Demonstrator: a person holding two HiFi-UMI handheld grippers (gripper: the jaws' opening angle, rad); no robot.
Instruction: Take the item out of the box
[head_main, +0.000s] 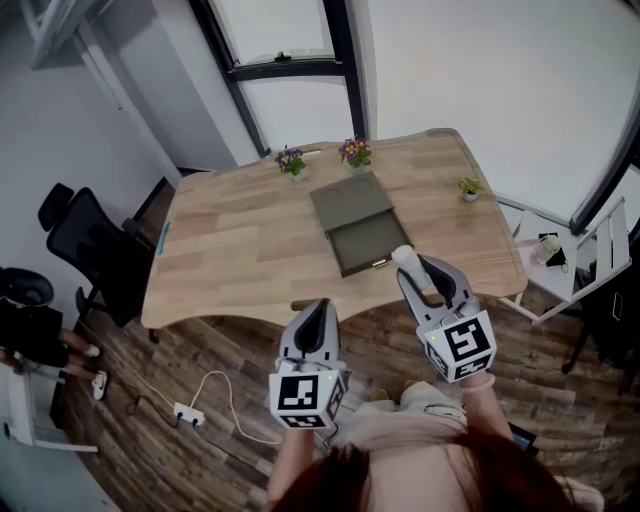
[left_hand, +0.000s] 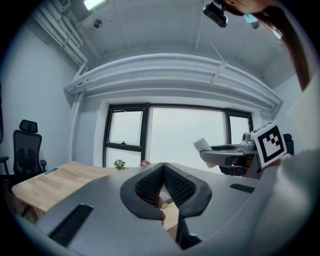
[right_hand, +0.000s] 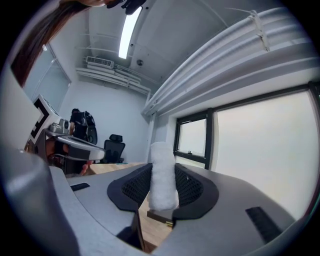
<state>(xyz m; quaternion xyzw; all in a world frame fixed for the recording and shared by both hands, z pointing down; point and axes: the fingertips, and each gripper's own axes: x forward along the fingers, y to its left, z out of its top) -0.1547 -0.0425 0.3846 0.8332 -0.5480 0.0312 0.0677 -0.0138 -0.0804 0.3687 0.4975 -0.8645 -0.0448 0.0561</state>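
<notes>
Looking down at a big wooden bench with a wavy front edge, pushed up against the windows. A black office chair is parked off its left end, and a white side table sits off the right end.

Middle of the bench has a flat dark box, wide open, with its lid flopped back flat toward the window side.

The left gripper hangs just off the near edge of the bench, over the wood floor. Its jaws are pressed together at the tips with nothing in them.

The right gripper is clamped on the item, a white, fuzzy-looking roll standing upright between the pads and poking up above them. So the item is out of the box; from the head view it shows right by the box's near right corner.

Small stuff: two little flower pots sit behind the lid, a tiny green plant is near the right end of the bench, and a white power strip lies on the floor.
</notes>
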